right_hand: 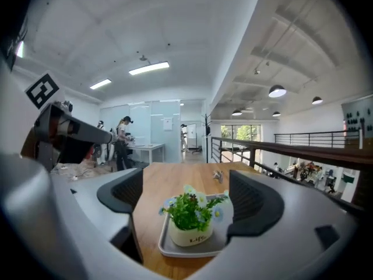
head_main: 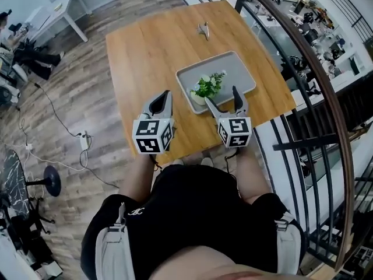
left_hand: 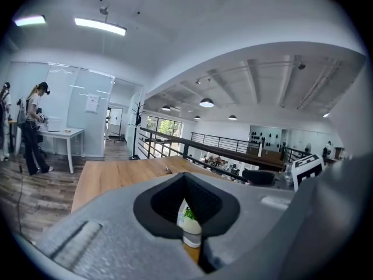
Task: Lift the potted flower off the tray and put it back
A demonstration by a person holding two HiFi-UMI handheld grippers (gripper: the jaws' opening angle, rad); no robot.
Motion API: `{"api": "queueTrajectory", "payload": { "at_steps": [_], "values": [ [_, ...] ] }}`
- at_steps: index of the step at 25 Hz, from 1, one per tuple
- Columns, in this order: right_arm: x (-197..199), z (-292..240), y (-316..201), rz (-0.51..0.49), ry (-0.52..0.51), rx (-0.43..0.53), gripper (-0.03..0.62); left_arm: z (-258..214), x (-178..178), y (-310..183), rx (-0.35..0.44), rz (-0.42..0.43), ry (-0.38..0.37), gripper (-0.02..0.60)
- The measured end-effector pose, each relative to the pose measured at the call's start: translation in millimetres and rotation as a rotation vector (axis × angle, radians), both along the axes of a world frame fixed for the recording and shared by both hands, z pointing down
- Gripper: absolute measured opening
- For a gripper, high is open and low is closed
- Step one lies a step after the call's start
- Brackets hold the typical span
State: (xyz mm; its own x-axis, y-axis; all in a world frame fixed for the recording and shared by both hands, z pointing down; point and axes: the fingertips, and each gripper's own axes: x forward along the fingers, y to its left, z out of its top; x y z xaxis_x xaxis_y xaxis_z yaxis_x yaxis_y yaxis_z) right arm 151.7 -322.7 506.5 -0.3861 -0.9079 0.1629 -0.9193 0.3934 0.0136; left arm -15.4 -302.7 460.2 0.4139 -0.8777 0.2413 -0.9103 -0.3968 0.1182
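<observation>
From my remote seat, the right gripper [right_hand: 186,198] has its jaws standing wide apart with nothing clamped. The small white pot of green leaves and pale blue flowers [right_hand: 189,223] sits framed in the gap just ahead of them, and neither pad touches it. The pot stands upright in the near left corner of the flat grey rectangular tray [right_hand: 167,241]. In the head view that tray [head_main: 236,72] lies on the light wooden table [head_main: 145,51], close to the table's right edge and nearer its front right corner than its far one. The potted flower [head_main: 205,88] is at the end of the tray closest to me, with the right gripper [head_main: 222,98] just beside it at the table's front edge. The left gripper [head_main: 165,95] hovers over the front edge too, left of the tray and clear of it. Its own view shows the left gripper [left_hand: 185,176] with jaws brought together and holding nothing. A sliver of the pot [left_hand: 190,229] shows through the slit between them. A small metal object [head_main: 204,30] lies near the table's far edge, well apart from the tray. Beyond the table a person [left_hand: 34,127] stands at a white desk [left_hand: 63,134].
</observation>
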Motion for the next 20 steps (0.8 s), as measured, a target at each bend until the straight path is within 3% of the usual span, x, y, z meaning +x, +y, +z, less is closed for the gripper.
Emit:
{"api": "queueTrajectory", "payload": {
  "at_steps": [4,7,13,20],
  "values": [
    [-8,41,-4,-0.088,0.076,-0.094,0.538,-1,-10,1,0.005,-0.064,0.002,0.012],
    [-9,70,-11,-0.112,0.094,-0.149,0.578,2,-15,4,0.000,-0.103,-0.004,0.012],
    [-3,123,-26,-0.148,0.094,-0.252,0.580,12,-21,16,-0.031,-0.179,-0.030,0.012],
    [-4,170,-49,-0.184,0.111,-0.304,0.580,28,-37,36,-0.082,-0.296,-0.062,0.012]
  ]
}}
